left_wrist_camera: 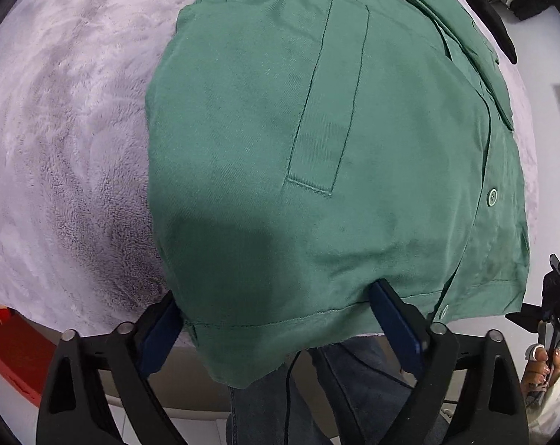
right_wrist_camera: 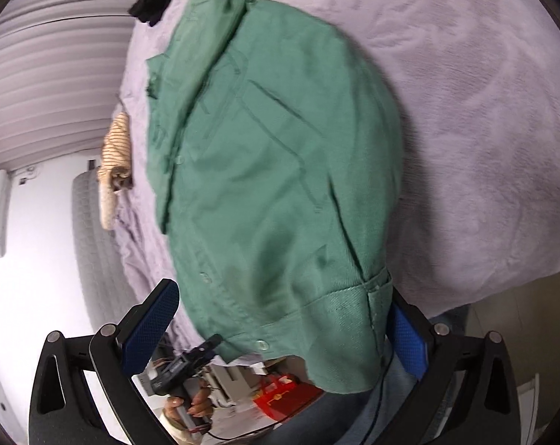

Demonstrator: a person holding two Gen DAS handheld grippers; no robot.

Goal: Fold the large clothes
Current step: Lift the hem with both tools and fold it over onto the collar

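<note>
Both sets of jaws are spread wide: my left gripper (left_wrist_camera: pixel 276 324) straddles the near hem of the green jacket (left_wrist_camera: pixel 317 141) without pinching it, and my right gripper (right_wrist_camera: pixel 280 324) does the same at the hem's other corner. That garment lies on the lilac fleece blanket (left_wrist_camera: pixel 65 118) covering the bed, its hem hanging over the bed's near edge. I judge the folding partly done: the sides look turned in, leaving a narrow panel with pocket and buttons (left_wrist_camera: pixel 492 197) facing up, so the lengthwise fold from hem toward collar remains. I see no basket or bin; a striped garment (right_wrist_camera: pixel 117 137) lies at the bed's far side.
</note>
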